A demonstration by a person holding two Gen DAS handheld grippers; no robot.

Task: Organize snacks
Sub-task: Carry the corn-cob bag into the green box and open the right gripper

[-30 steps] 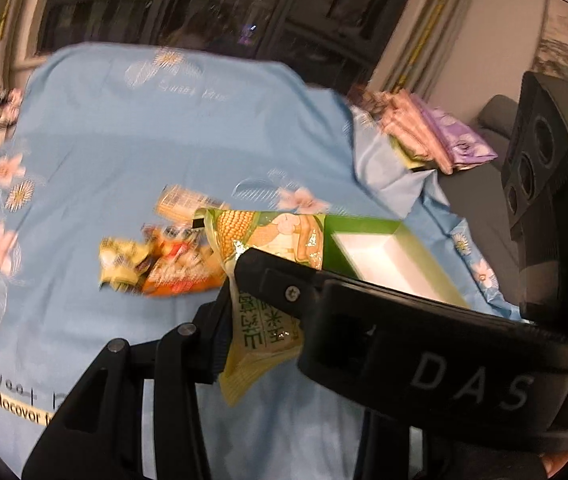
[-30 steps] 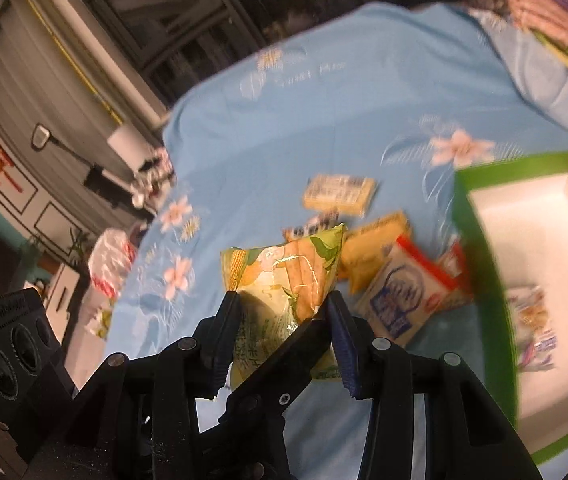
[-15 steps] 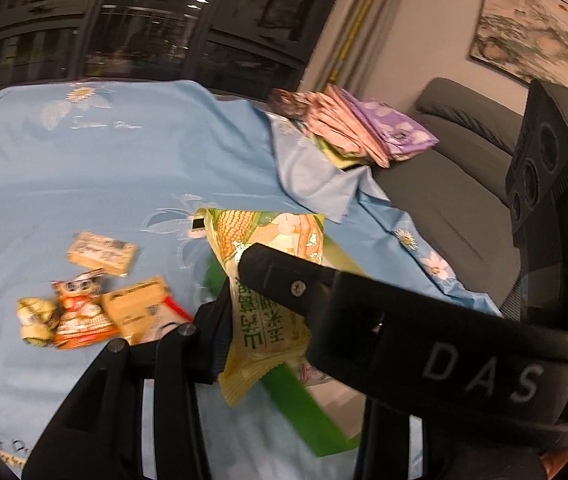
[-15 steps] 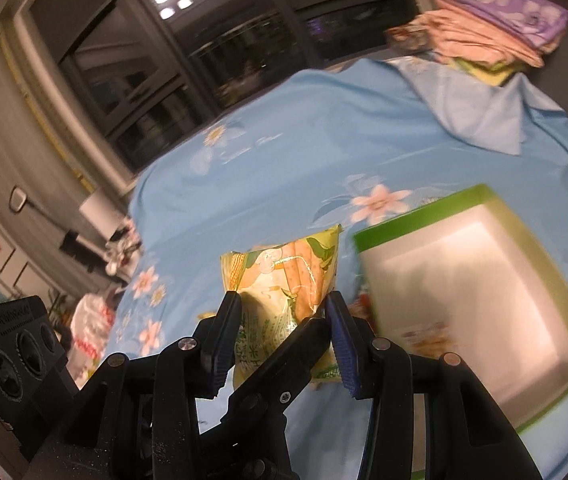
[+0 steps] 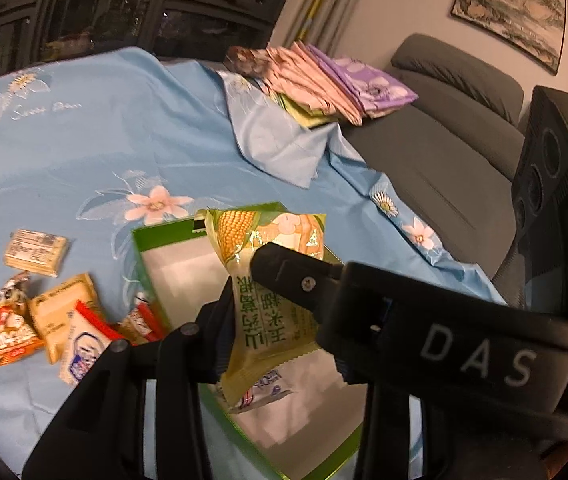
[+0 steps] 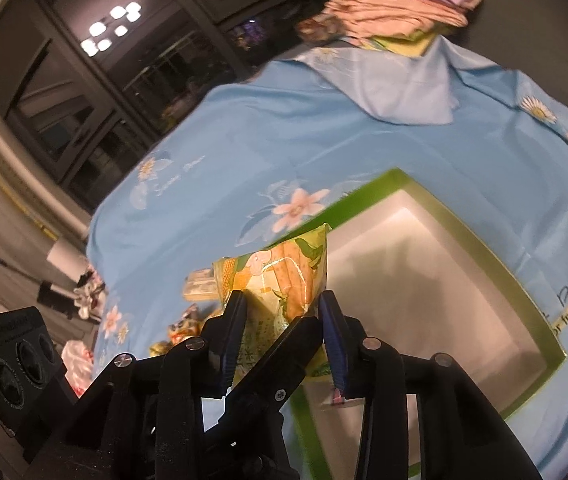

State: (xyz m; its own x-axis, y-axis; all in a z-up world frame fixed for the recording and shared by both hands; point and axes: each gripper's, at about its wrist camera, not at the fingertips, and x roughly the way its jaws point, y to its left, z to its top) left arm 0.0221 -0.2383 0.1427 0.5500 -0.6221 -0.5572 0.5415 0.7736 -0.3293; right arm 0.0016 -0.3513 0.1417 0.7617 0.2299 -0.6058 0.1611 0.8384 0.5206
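1. Both grippers pinch one corn snack packet (image 5: pixel 268 300): the left gripper (image 5: pixel 240 300) is narrow on its side, and the right gripper (image 6: pixel 282 320) has its jaws closing on it.
2. The packet hangs mid-frame above the green-rimmed box (image 6: pixel 484 248), likely for dropping in.
3. Its Chinese print is hard to read; "DAS" marks the right gripper's body.
4. Loose snacks (image 5: pixel 44 320) lie at lower left on the blue floral cloth (image 5: pixel 104 140).
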